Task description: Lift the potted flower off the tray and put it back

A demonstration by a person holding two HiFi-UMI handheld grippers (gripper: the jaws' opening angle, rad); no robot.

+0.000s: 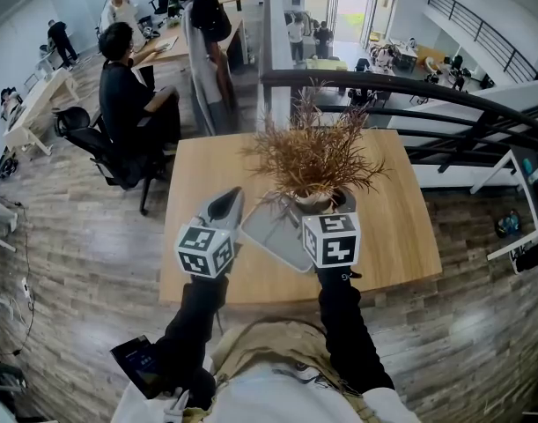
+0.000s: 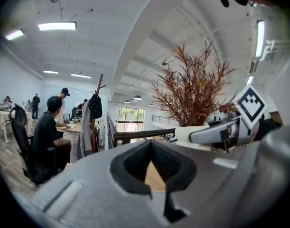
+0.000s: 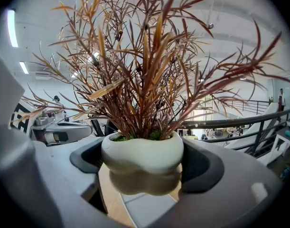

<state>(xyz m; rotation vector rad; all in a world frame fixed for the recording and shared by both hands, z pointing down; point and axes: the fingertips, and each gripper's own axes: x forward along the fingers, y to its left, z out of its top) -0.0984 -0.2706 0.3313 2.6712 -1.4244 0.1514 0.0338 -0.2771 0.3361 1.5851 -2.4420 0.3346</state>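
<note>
The potted flower (image 1: 313, 152) has dry reddish-brown stems in a rounded white pot (image 3: 141, 158). My right gripper (image 3: 142, 165) is shut on the pot, one dark pad on each side of it. The pot's base seems to hang just above the grey tray (image 3: 149, 213). In the head view the tray (image 1: 273, 232) lies on the wooden table (image 1: 401, 236), and my right gripper (image 1: 323, 203) holds the pot over its far right end. Left of the tray, my left gripper (image 1: 226, 205) is shut and holds nothing. The left gripper view shows its jaws (image 2: 154, 172) together, with the plant (image 2: 192, 91) to the right.
A dark railing (image 1: 409, 86) runs behind the table. People sit at desks at the far left, with an office chair (image 1: 88, 139) near the table's left corner. A jacket hangs on a stand (image 1: 207, 25) beyond the table's far edge.
</note>
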